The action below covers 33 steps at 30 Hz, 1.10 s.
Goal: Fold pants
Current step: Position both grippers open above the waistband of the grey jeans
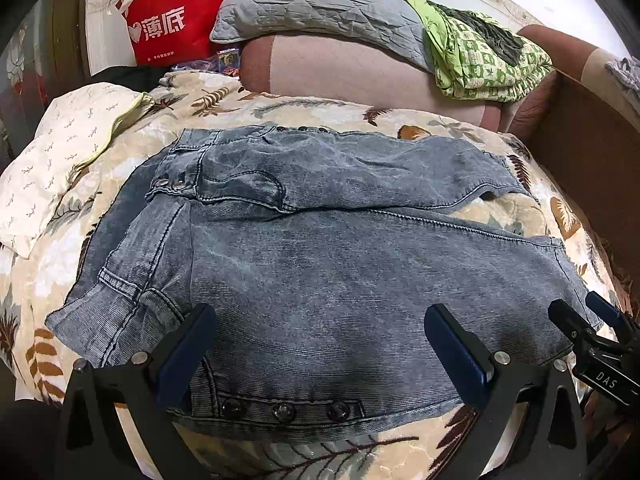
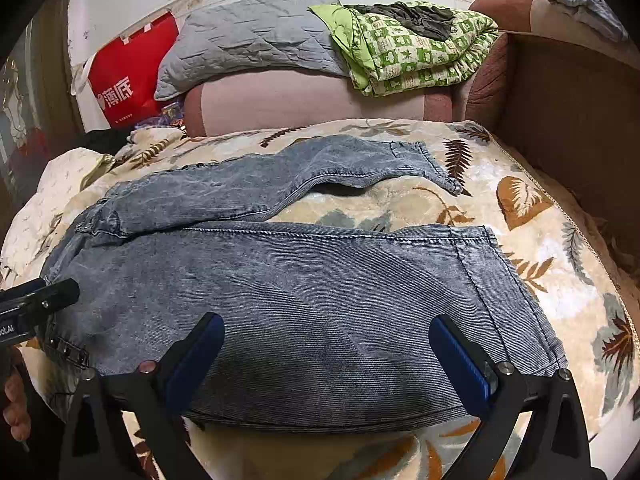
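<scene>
Faded blue corduroy-like pants (image 1: 320,240) lie spread flat on a leaf-patterned blanket (image 1: 224,96), waist to the left, both legs running right; the far leg (image 2: 320,168) angles away from the near leg (image 2: 320,280). My left gripper (image 1: 320,340) stands open over the near waist edge by the snap buttons (image 1: 284,410), nothing between its fingers. My right gripper (image 2: 326,354) is open above the near leg's lower edge, close to the hem (image 2: 508,280). Each gripper shows in the other's view: the right one (image 1: 592,328) at the right edge, the left one (image 2: 36,300) at the left edge.
A white pillow (image 1: 60,160) lies left of the waist. Behind the bed stand a pink sofa back (image 1: 360,72), a grey quilted pillow (image 1: 320,4), a green folded quilt (image 1: 480,56) and a red bag (image 1: 168,12). A brown sofa arm (image 2: 568,112) borders the right. A hand (image 2: 16,404) shows low left.
</scene>
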Available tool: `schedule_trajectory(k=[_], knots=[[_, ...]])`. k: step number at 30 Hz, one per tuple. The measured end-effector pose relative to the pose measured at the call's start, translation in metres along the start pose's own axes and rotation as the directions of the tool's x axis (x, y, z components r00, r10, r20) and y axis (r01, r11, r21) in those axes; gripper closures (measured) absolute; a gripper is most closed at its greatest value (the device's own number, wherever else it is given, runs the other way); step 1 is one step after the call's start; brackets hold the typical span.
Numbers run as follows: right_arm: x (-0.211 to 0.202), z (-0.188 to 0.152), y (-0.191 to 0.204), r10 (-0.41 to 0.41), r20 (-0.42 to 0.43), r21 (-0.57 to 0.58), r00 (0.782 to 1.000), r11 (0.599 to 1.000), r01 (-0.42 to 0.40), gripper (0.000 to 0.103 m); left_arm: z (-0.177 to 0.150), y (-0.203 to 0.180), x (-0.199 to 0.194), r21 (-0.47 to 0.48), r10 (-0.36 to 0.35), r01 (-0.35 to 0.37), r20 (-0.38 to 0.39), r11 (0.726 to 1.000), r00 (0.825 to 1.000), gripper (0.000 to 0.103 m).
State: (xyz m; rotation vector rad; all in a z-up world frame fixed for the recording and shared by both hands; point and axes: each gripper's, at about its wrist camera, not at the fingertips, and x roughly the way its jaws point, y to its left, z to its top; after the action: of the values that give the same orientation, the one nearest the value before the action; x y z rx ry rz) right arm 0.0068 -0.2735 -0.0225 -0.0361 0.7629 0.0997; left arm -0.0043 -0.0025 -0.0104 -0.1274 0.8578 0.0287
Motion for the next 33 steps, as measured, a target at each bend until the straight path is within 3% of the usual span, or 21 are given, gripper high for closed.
schedule_trajectory(k=[33], knots=[[0.0004, 0.0004, 0.0026, -0.001, 0.005, -0.006, 1.000, 1.000, 0.001, 0.000, -0.0009, -0.0002, -0.0008, 0.000, -0.006, 0.006, -0.006, 1.000, 1.000, 0.000]])
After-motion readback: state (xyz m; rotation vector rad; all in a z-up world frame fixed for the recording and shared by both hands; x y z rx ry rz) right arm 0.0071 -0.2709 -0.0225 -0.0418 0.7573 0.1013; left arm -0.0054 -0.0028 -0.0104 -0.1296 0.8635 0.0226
